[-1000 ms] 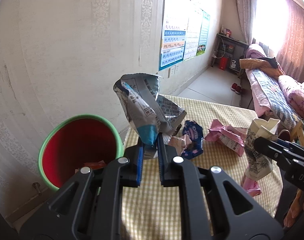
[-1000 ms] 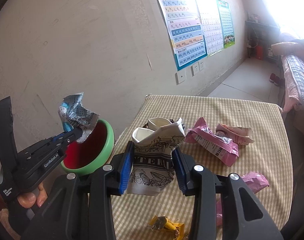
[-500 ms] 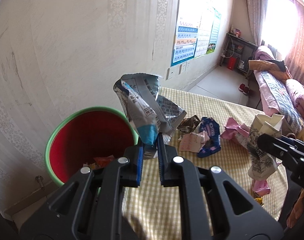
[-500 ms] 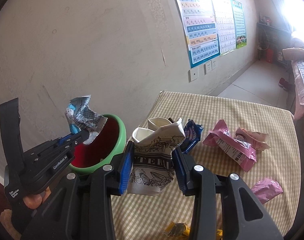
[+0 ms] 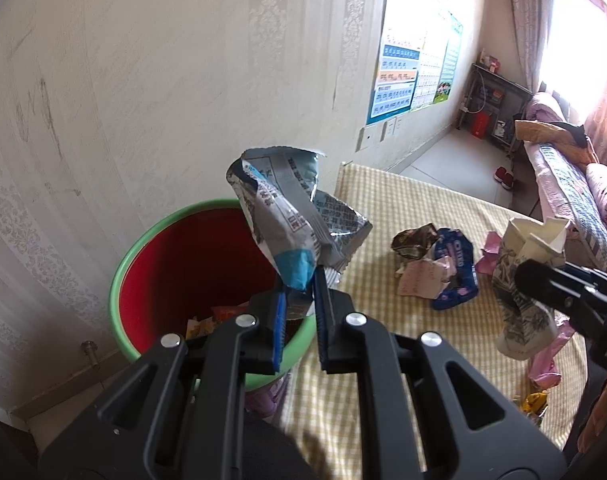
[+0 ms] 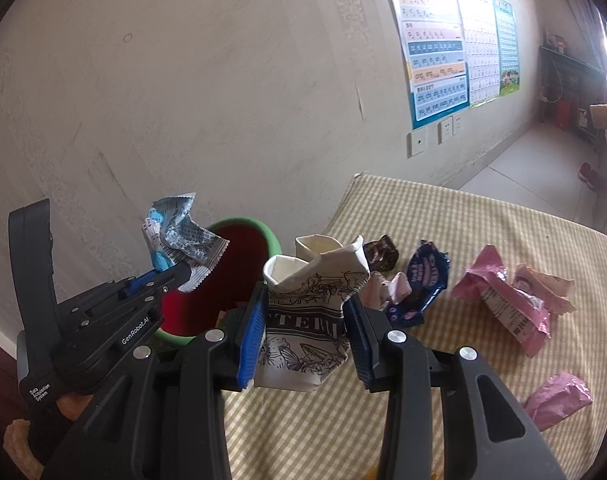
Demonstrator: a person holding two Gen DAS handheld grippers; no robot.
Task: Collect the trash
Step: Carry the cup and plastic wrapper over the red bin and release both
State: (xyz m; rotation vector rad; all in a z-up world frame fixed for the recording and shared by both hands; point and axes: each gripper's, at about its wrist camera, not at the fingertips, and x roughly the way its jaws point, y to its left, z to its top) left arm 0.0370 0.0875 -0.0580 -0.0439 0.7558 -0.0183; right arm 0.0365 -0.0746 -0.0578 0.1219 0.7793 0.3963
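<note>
The bin (image 5: pixel 191 276) stands against the wall at the near left corner of my checked surface (image 5: pixel 403 216), its red mouth open upward. My left tongs (image 5: pixel 297 292) are pinched tight on the tail of a silver wrapper (image 5: pixel 287 216), which stands up over the bin's right rim, so I judge this side drops first. My right tongs (image 6: pixel 305 320) are clamped around a crumpled paper cup (image 6: pixel 307 304), to the right of the bin and over the surface.
</note>
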